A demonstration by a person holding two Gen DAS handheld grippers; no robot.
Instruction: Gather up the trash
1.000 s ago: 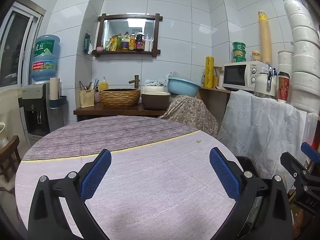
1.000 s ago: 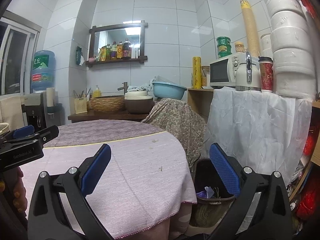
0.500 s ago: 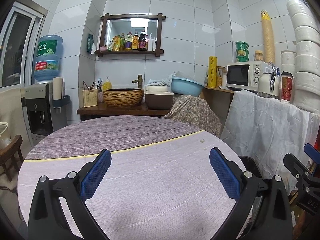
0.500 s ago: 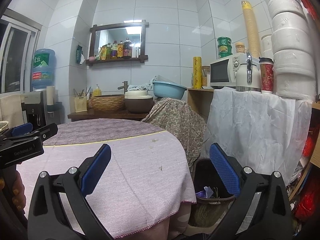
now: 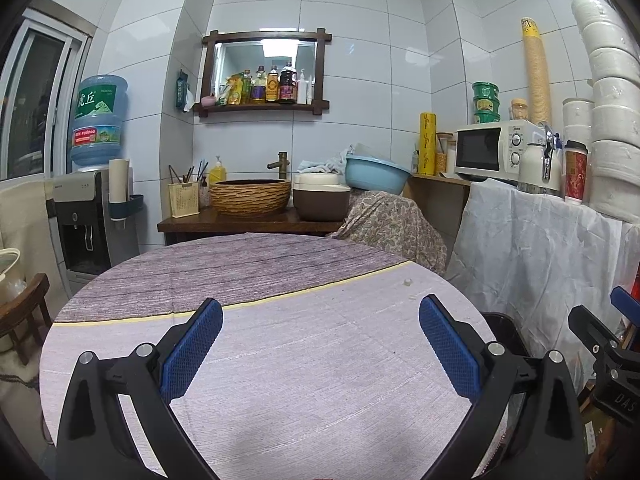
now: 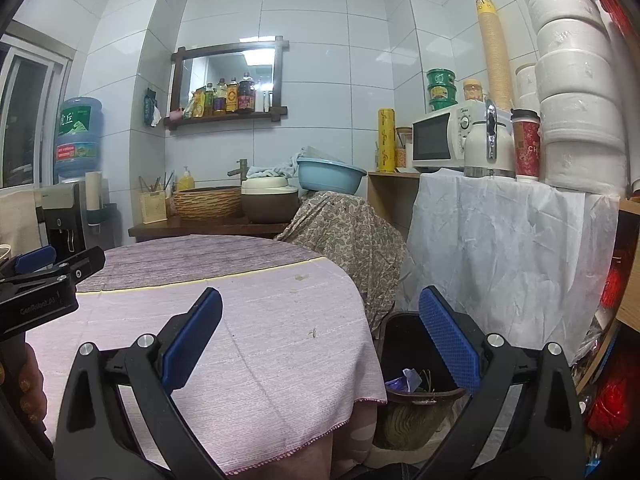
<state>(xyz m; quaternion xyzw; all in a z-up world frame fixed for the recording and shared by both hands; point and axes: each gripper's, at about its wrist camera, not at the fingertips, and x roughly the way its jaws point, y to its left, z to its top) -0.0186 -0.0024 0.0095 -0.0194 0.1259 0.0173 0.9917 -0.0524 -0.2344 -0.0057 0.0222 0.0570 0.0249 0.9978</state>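
My left gripper [image 5: 320, 340] is open and empty above the round table [image 5: 280, 360] with its purple cloth. My right gripper [image 6: 320, 340] is open and empty over the table's right edge. A dark trash bin [image 6: 416, 380] stands on the floor beside the table, with purple and white scraps [image 6: 404, 380] inside; its rim also shows in the left wrist view [image 5: 500, 320]. Small crumbs lie on the cloth [image 6: 300, 278] [image 5: 407, 282]. The left gripper shows at the left of the right wrist view [image 6: 44, 280], and the right gripper at the right of the left wrist view [image 5: 608, 352].
A patterned cloth-covered chair [image 6: 348, 232] stands behind the table. A white-draped counter [image 6: 500, 240] carries a microwave [image 6: 444, 136], kettle and cup. A sink counter with a woven basin [image 5: 250, 196], a water dispenser [image 5: 92, 200] and a wooden chair [image 5: 20, 312] stand left.
Both grippers stay open and empty. The left wrist view has shifted slightly, with the room sitting a little lower and nearer; the right wrist view is nearly unchanged.
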